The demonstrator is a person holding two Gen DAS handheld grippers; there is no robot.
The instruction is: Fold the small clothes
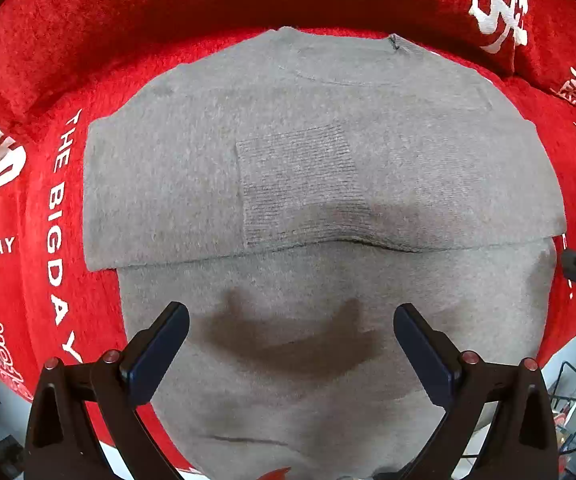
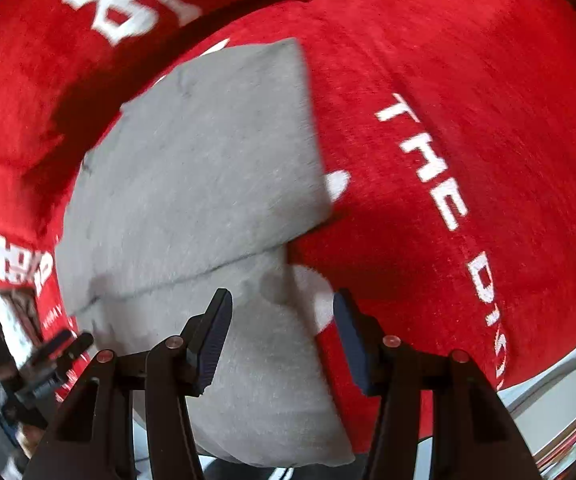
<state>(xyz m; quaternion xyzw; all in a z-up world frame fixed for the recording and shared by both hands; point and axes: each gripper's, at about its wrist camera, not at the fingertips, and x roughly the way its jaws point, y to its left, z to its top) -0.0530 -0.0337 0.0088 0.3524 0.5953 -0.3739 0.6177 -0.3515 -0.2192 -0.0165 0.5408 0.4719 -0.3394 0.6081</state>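
In the middle of the red blanket point(image 1: 36, 208) lies the gray sweater point(image 1: 328, 184), its sleeves folded across it. The left gripper point(image 1: 291, 332) hangs wide open over its near part. The right gripper point(image 2: 282, 320) is open too, at the sweater's right edge, holding nothing.

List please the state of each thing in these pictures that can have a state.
grey garment: partly folded, sleeves folded across the body, lying flat on the cloth.
ribbed cuff: lying on top of the folded part.
red cloth: spread under the garment.
left tool: open, holding nothing.
right tool: open, holding nothing.
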